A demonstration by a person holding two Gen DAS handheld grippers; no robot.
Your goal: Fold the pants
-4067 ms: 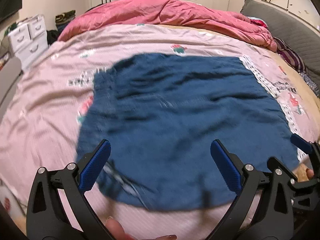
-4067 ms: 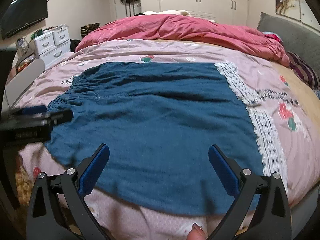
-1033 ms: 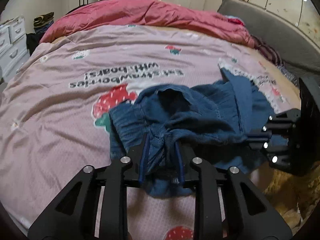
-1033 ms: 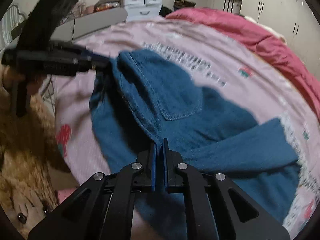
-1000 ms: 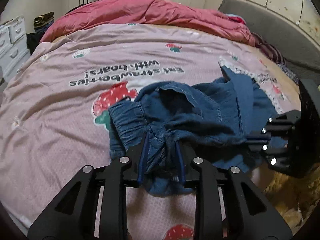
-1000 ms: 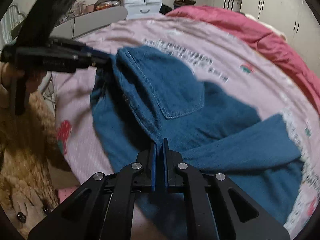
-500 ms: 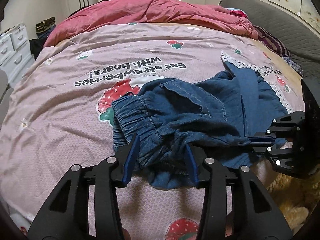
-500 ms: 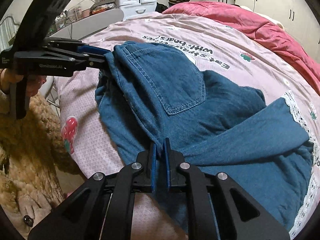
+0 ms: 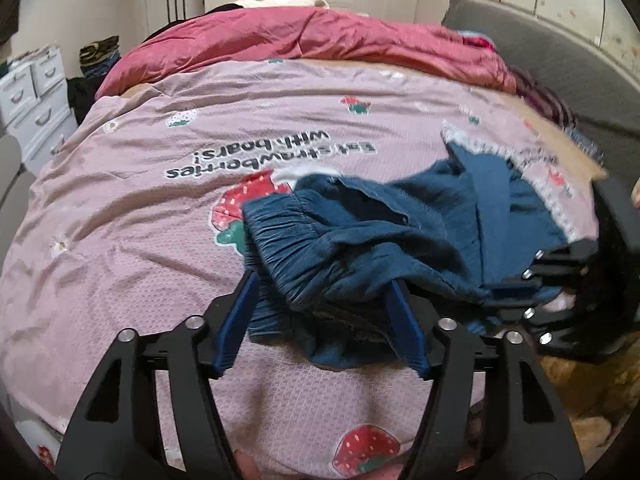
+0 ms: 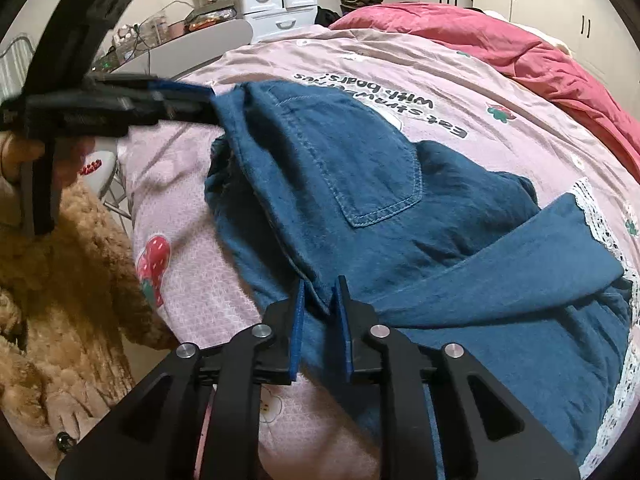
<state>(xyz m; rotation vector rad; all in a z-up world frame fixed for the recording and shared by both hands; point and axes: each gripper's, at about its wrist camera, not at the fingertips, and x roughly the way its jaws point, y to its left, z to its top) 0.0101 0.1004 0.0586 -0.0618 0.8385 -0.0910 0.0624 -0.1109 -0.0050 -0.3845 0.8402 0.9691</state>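
Blue denim pants lie bunched near the front edge of a pink bedspread, the elastic waistband towards me and a back pocket facing up. My left gripper is open, its blue pads either side of the waistband bunch. It also shows in the right wrist view at the waistband's left end. My right gripper is open a little, with a fold of the pants' edge between the pads. It shows at the right of the left wrist view.
A red quilt is heaped at the far side of the bed. White drawers and a cluttered grey table stand to the left. A grey headboard runs along the right. My brown fleece sleeve is at the bed's front edge.
Both grippers were shut on the pants a second ago. The left has opened wide and the right has opened a little. The pants have settled onto the bedspread.
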